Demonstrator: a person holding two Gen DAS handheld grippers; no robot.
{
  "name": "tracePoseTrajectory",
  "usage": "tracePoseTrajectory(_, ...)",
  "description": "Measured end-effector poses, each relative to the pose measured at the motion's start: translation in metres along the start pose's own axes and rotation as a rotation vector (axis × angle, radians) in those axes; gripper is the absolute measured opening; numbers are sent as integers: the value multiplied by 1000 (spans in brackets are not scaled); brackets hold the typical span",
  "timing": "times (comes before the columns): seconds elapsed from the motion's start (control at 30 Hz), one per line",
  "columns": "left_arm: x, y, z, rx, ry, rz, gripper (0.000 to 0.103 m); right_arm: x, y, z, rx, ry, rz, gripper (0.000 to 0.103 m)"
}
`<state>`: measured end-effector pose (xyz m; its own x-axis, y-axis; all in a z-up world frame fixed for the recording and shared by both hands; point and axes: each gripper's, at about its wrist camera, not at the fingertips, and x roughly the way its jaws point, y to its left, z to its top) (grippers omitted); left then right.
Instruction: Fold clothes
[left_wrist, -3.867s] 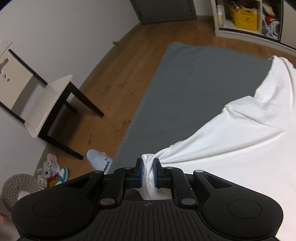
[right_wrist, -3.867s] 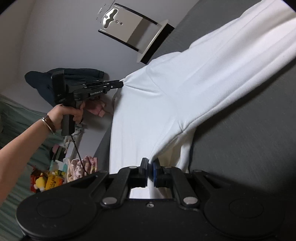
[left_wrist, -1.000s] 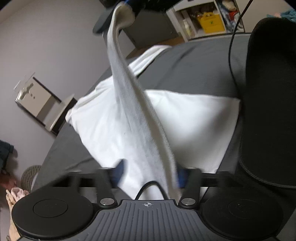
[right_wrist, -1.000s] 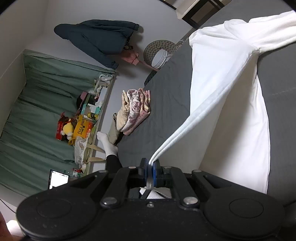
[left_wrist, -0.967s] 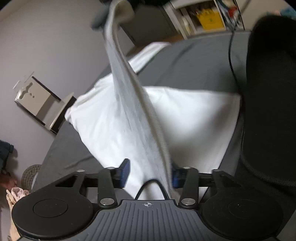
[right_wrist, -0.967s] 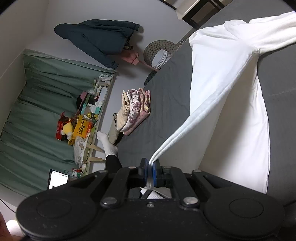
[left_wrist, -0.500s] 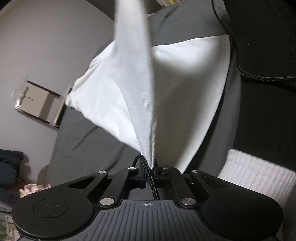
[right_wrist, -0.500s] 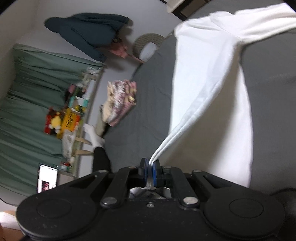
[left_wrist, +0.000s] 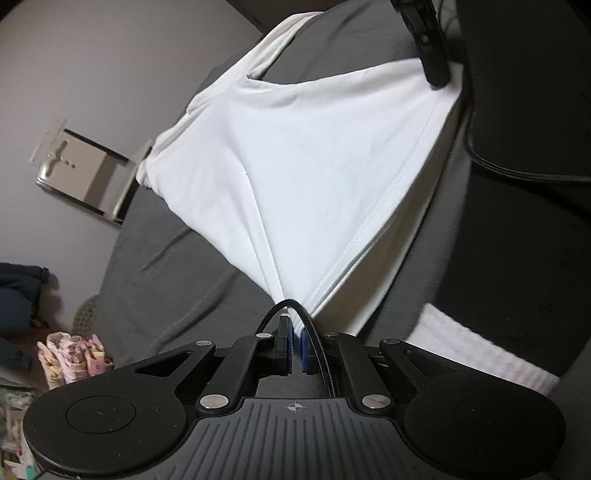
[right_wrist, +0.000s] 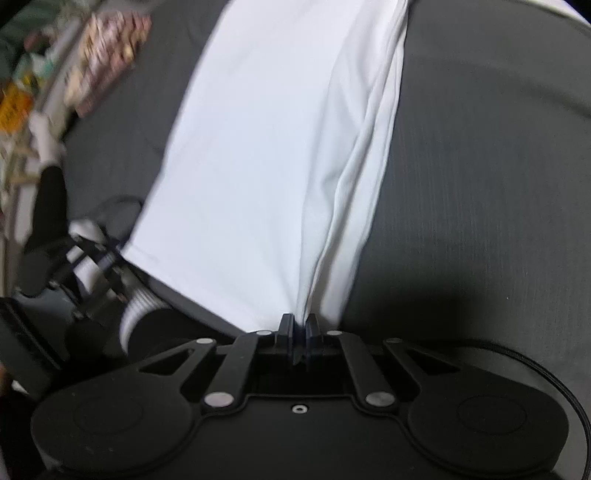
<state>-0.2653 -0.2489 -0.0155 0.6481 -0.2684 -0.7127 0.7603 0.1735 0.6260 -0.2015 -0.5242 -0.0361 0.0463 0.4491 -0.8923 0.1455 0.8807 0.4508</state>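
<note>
The white shirt (left_wrist: 314, 155) is lying spread on the grey blanket (left_wrist: 166, 266), with one sleeve (left_wrist: 280, 40) stretching away toward the far edge. The left gripper (left_wrist: 294, 341) is pinching the near hem corner, and the right gripper (right_wrist: 300, 332) is pinching a bunched fold at the other corner. Open blanket is lying free on both sides of the shirt. Half a second ago the cloth was hanging high between the grippers; now it is coming down almost flat. A black cable (left_wrist: 314, 343) is looping over the left fingers. The person's leg in a white sock (left_wrist: 480, 358) is resting just beside the hem, and a folded pink garment (right_wrist: 107, 48) is lying near the blanket's edge.
</note>
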Motion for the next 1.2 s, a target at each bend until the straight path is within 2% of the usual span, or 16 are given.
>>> tracePoseTrajectory(0.2, -2, -6, 0, 24, -2, 15, 4, 5, -3, 3, 17, 77, -37, 6)
tracePoseTrajectory(0.33, -7, -11, 1, 90, -10, 31, 4, 3, -11, -2, 75, 70, -15, 7)
tracePoseTrajectory(0.53, -11, -2, 1, 94, -15, -47, 5, 5, -16, -9, 112, 40, -19, 10)
tracePoseTrajectory(0.63, -20, 3, -4, 109, -16, -110, 10, 0, -21, -11, 129, 30, -21, 11)
tracePoseTrajectory(0.7, -27, 7, -8, 106, -10, -168, 22, -4, -25, -11, 142, 32, -28, 11)
tracePoseTrajectory(0.73, -32, 11, -11, 93, -14, -183, 22, -5, -25, -12, 141, 36, -39, 12)
tracePoseTrajectory(0.83, -46, 30, -20, 25, -29, -239, 35, -11, -20, -12, 103, 40, -107, 15)
tracePoseTrajectory(0.9, -53, 50, -23, -51, -41, -286, 57, -23, -15, -9, 100, 6, -76, 15)
tracePoseTrajectory(0.97, -57, 69, -24, -135, -58, -320, 68, -39, 4, -4, 39, -88, -46, 20)
tracePoseTrajectory(1.03, -56, 89, -25, -204, -66, -320, 73, -53, 25, 1, -24, -180, -16, 32)
tracePoseTrajectory(1.07, -53, 98, -26, -226, -65, -298, 73, -51, 38, 5, -63, -219, 3, 34)
tracePoseTrajectory(1.13, -47, 114, -28, -270, -61, -256, 73, -45, 65, 13, -142, -294, 37, 36)
tracePoseTrajectory(1.2, -41, 132, -30, -333, -59, -245, 73, -23, 90, 28, -210, -356, 35, 36)
